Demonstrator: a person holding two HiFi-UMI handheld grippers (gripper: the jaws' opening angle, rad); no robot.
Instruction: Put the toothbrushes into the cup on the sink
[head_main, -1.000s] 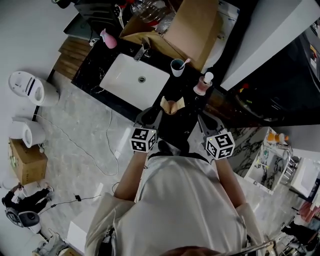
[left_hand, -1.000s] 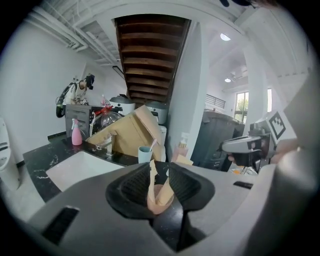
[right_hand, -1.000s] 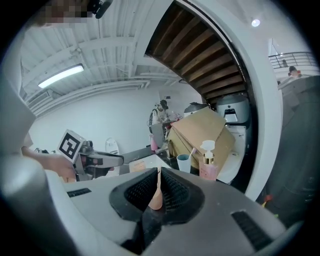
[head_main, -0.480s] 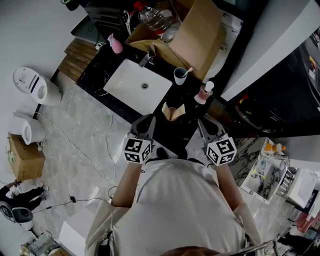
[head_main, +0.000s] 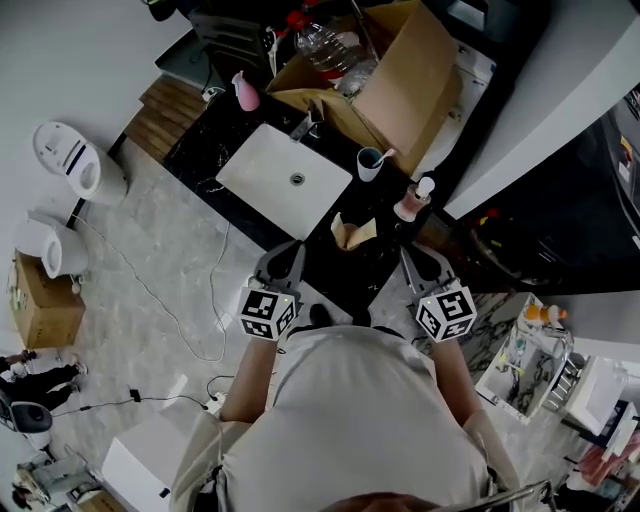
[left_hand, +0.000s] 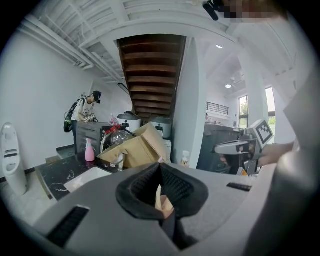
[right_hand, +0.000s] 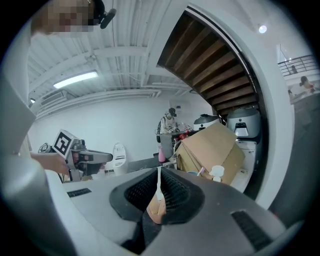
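A blue-green cup (head_main: 370, 163) stands on the black counter right of the white sink (head_main: 285, 178), with a toothbrush (head_main: 386, 155) leaning out of it. In the right gripper view the cup (right_hand: 192, 174) shows past the jaws, beside a pink pump bottle (right_hand: 216, 172). My left gripper (head_main: 296, 246) and right gripper (head_main: 408, 254) hang side by side at the counter's near edge, both shut, and I see no toothbrush in either. A tan folded object (head_main: 352, 232) lies on the counter between them. It shows through the slit of the left gripper (left_hand: 160, 166) and of the right gripper (right_hand: 159, 171).
A big open cardboard box (head_main: 400, 70) and a plastic bottle (head_main: 325, 42) crowd the counter behind the sink. A pink spray bottle (head_main: 243, 92) stands at the far left, the faucet (head_main: 308, 125) behind the basin. White appliances (head_main: 75, 160) and a cable lie on the floor at the left.
The left gripper's jaws have come together. Both grippers have drawn back from the counter toward the body, and the sink sits farther up the head view.
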